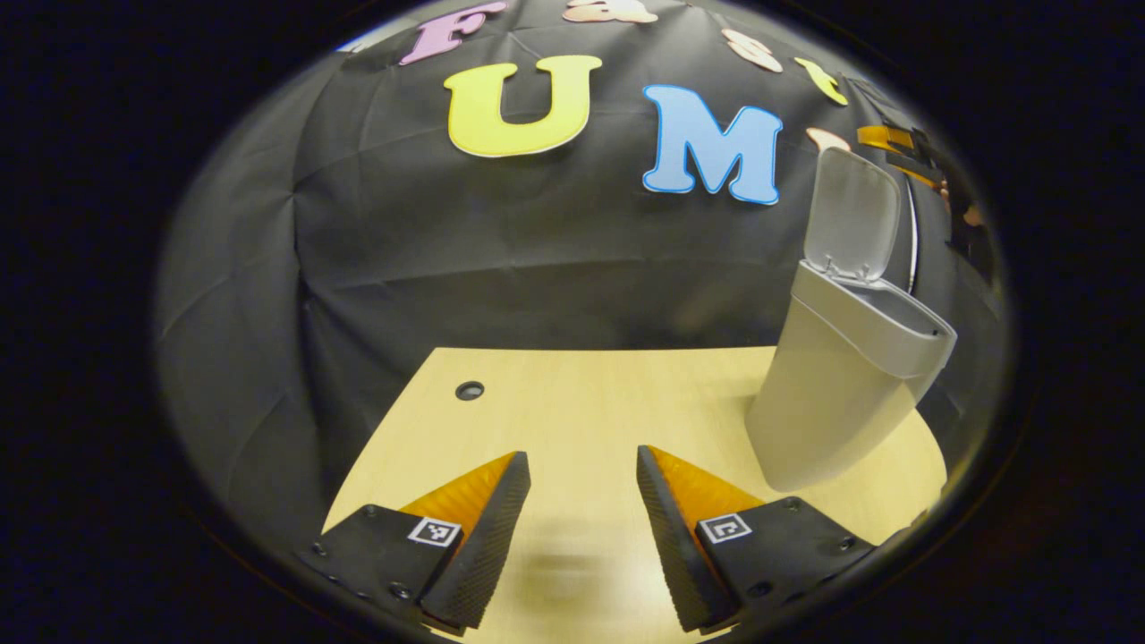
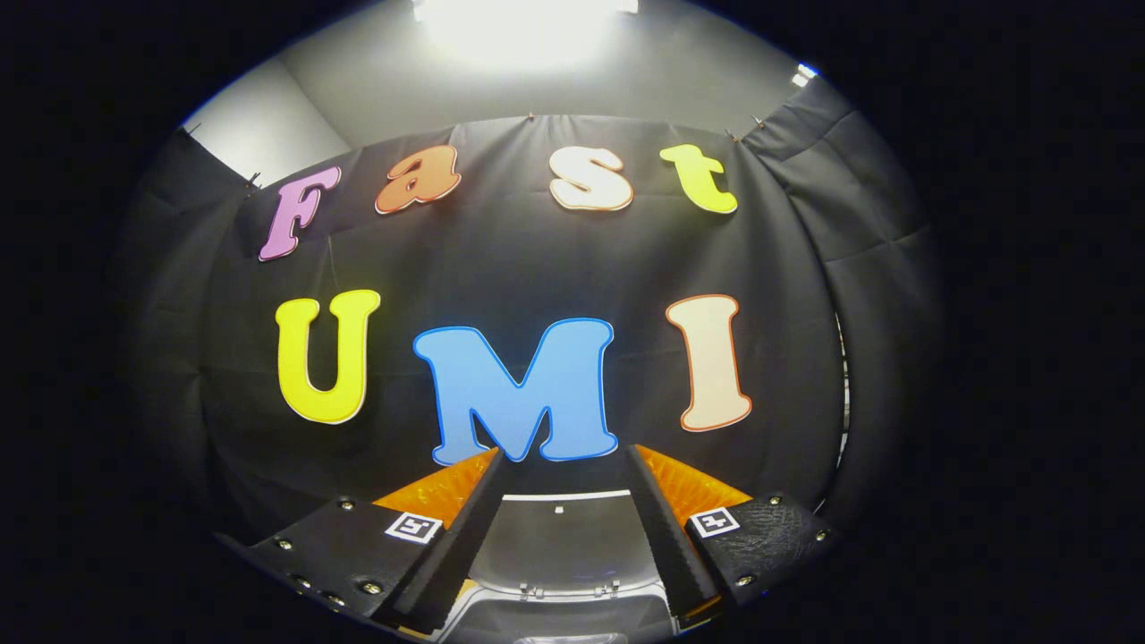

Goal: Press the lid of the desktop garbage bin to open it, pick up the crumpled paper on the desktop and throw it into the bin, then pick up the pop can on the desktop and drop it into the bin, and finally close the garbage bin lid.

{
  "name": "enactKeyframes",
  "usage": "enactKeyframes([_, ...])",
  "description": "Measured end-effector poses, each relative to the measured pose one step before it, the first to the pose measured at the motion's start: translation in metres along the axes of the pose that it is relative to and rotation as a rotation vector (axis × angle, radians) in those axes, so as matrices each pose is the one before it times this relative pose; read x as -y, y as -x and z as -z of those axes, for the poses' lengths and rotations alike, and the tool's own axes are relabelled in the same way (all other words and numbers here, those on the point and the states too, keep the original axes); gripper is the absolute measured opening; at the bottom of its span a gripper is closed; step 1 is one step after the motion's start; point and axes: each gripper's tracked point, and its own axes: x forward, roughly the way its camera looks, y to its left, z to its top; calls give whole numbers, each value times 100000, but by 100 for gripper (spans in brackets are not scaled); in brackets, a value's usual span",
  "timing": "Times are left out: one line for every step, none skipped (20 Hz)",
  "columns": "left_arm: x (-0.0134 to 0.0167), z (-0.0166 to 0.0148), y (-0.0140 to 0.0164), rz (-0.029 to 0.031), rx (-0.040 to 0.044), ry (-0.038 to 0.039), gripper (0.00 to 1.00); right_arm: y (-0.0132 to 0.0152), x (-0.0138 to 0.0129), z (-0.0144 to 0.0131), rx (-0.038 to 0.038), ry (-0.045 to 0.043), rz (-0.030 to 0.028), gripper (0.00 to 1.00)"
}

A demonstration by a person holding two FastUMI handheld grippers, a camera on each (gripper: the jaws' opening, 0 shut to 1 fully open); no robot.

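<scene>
Grey bin [image 1: 841,394], lid [image 1: 850,215] upright, beside wide-spread left gripper [image 1: 583,465] — right gripper [image 2: 562,461] (wide too) above its hinge [image 2: 568,590].

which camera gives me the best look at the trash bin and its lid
The left gripper view. It shows the whole bin standing on the table with its lid flipped up. The right gripper view looks down from close above, catching just the raised lid and its hinge between that gripper's fingers.
</scene>
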Motion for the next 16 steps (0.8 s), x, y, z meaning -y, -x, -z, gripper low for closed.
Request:
enactKeyframes([-102,41,-273,-31,-509,-254,87,-382,59,236,-899,-292,203,86])
enactKeyframes([-18,87,-198,30,-432,-134,82,-321,-94,103,-492,-518,113,86])
enactKeyframes([-39,3,-139,1,-453,-89,82,-260,-50,75,-68,-536,84,86])
enactKeyframes([15,27,-121,113,-398,18,82,-169,136,190,-185,-59,223,86])
enactKeyframes([-15,101,-129,158,-366,83,82,-28,125,274,-592,314,196,86])
enactKeyframes([81,70,-79,199,-320,119,82,51,51,372,-1208,348,145,86])
enactKeyframes([93,26,-8,209,-271,47,82,111,-11,494,-1653,248,-118,86])
enactKeyframes([117,29,-11,206,-104,62,82,130,-479,381,36,1138,-122,86])
enactKeyframes([15,-2,10,164,24,57,82,56,50,100,-388,1386,191,86])
enactKeyframes([103,-107,-34,151,176,76,82,211,32,147,-575,1239,-43,86])
enactKeyframes([164,-69,-2,256,146,28,82,321,18,-94,0,569,-31,86])
enactKeyframes([168,1,95,276,56,-29,82,287,-38,113,-226,-169,270,86])
enactKeyframes([196,-39,116,351,228,-6,82,430,-53,60,93,-284,201,86])
enactKeyframes([218,-115,21,362,257,36,82,344,-3,166,110,82,57,86])
enactKeyframes([231,-93,171,327,282,-27,82,458,-88,91,47,297,-35,86])
enactKeyframes([212,-115,208,319,355,-114,82,525,-16,170,-132,387,-143,86])
